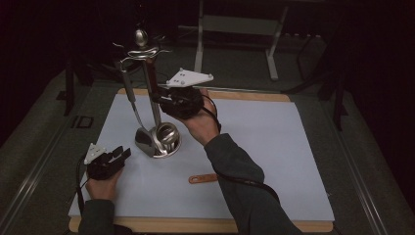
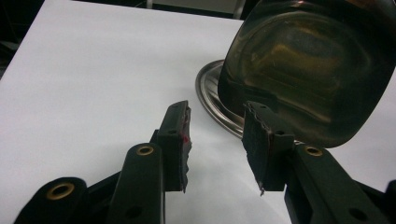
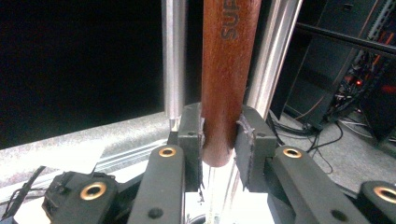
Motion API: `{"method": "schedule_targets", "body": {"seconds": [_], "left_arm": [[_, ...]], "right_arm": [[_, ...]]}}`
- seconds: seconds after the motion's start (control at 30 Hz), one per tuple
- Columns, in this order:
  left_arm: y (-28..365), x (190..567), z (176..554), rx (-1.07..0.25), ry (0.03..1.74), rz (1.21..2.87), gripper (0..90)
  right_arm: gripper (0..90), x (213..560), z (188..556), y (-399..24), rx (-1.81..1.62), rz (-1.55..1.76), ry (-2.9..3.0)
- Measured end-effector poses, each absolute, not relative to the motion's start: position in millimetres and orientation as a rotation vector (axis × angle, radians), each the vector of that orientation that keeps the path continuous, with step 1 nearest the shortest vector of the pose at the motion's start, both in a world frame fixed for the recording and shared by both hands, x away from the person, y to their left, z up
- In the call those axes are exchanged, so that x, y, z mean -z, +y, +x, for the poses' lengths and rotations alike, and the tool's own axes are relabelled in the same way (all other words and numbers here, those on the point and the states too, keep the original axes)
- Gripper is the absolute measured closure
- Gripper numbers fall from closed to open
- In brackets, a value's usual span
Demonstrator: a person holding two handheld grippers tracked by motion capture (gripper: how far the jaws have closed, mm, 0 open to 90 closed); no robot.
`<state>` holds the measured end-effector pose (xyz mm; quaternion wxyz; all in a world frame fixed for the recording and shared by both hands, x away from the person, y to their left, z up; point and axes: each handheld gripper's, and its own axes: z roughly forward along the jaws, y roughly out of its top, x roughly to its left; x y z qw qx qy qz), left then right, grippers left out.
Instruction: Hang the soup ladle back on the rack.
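Nearest the person, at about 6 o'clock on the white board (image 1: 274, 147), lies a small orange-brown handle (image 1: 203, 178), flat and apart from everything else.

At 8 o'clock, the left gripper (image 1: 120, 154) rests low over the board in the left hand (image 1: 100, 183). Jaws wide apart, nothing between them. In the left gripper view its tips (image 2: 215, 135) point toward 1 o'clock at the broad shiny spatula blade (image 2: 303, 74), near it but not touching. Behind the blade, the round metal base (image 2: 212, 98) of the stand sits on the board.

Centre of the board, slightly toward 10 o'clock: the utensil stand (image 1: 157, 112), upright, with a ladle bowl (image 1: 168, 133) down at its base. Thin steel handles hang from its curled top arms (image 1: 142, 53), capped by a round knob (image 1: 141, 35).

At 11–12 o'clock from board centre, the right gripper (image 1: 161, 98) is raised beside the stand's post, held in the right hand (image 1: 198, 122), forearm reaching in from 5 o'clock. The right gripper view shows its pads (image 3: 189, 135) pressed on both sides of a reddish wooden handle (image 3: 229, 70), which hangs upright, its lower end just between the jaws. Partly closed, clamped on that handle. Steel rods (image 3: 173, 56) stand just beside it.

Far side, 12 o'clock: a grey metal frame (image 1: 240, 24) in the dark.
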<state>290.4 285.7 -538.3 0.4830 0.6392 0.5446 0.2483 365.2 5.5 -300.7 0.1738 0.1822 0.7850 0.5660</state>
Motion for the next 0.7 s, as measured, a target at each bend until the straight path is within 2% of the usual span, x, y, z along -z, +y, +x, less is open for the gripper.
{"method": "schedule_targets", "body": {"seconds": [0.2, 0.43, 0.57, 0.6, 0.7], "left_arm": [[286, 538, 290, -0.604, 1.327, 1.555, 61.7], [286, 538, 290, -0.605, 1.328, 1.555, 61.7], [286, 538, 290, -0.606, 1.328, 1.554, 61.7], [286, 538, 290, -0.606, 1.328, 1.555, 61.7], [286, 538, 290, -0.606, 1.328, 1.555, 61.6]], "right_arm": [[72.9, 301, 366, 8, -1.589, 0.527, 2.226], [65.3, 309, 371, 4, -1.656, 0.511, 2.243], [67.7, 310, 371, 2, -1.681, 0.490, 2.257], [72.8, 309, 370, 2, -1.663, 0.481, 2.251], [73.1, 306, 372, 2, -1.665, 0.483, 2.260]]}}
